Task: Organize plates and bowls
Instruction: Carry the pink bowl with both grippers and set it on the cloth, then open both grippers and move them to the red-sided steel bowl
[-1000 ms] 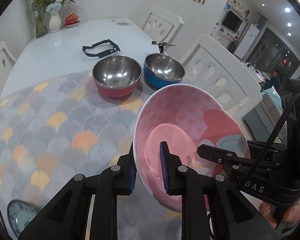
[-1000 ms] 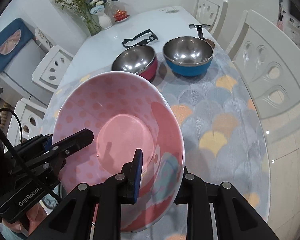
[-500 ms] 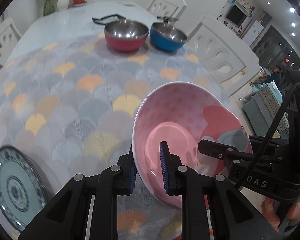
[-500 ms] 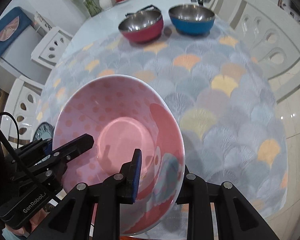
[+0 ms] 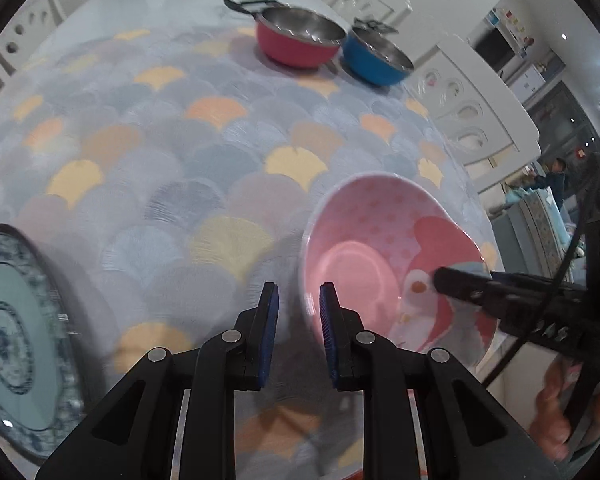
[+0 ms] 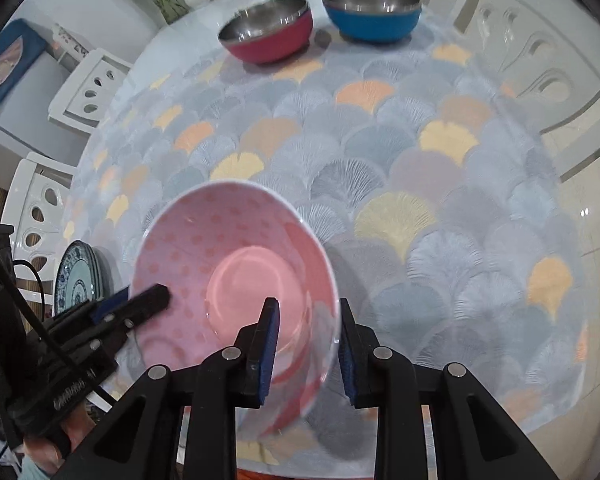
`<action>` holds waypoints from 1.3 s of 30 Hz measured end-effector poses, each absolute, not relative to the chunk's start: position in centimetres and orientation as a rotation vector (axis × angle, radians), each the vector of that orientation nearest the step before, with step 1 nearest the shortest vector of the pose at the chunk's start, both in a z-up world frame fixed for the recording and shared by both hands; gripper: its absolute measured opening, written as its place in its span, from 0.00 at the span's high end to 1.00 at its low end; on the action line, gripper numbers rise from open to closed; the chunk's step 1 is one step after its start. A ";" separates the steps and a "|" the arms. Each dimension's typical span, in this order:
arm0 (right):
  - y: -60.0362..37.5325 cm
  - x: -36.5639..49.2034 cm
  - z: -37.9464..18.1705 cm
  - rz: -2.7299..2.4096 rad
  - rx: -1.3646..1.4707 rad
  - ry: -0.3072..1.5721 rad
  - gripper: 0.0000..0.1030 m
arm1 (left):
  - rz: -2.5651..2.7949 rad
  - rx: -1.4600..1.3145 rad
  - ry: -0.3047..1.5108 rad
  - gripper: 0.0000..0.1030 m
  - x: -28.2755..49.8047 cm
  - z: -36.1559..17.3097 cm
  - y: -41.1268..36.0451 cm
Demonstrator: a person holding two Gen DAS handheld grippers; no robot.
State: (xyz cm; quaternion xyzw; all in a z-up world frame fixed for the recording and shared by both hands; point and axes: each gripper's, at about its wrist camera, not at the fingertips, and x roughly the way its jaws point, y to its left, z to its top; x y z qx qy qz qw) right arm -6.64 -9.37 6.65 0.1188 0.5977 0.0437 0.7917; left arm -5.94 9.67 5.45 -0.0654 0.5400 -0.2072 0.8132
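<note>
Pink bowl (image 5: 384,264) lower, apparently tabled, both grippers' jaws now parted

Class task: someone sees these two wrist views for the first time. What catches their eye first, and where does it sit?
The pink bowl dominates, near the table's front edge, with tongs straddling its rim on both sides. Far across the scallop-patterned tablecloth stand a red bowl and a blue bowl, side by side. A blue-patterned plate lies at the left edge.
</note>
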 end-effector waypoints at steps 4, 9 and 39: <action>-9.8 -7.8 9.1 0.092 0.239 1.241 0.64 | -0.436 -0.230 1.120 0.81 -6.1 7.0 12.2; -10.0 -8.7 13.1 0.093 0.295 1.158 0.60 | -0.426 -0.249 1.064 0.81 -6.1 9.3 14.2; -11.0 3.6 16.9 0.312 0.632 1.098 0.26 | -0.351 -0.256 0.941 0.41 8.3 17.6 15.0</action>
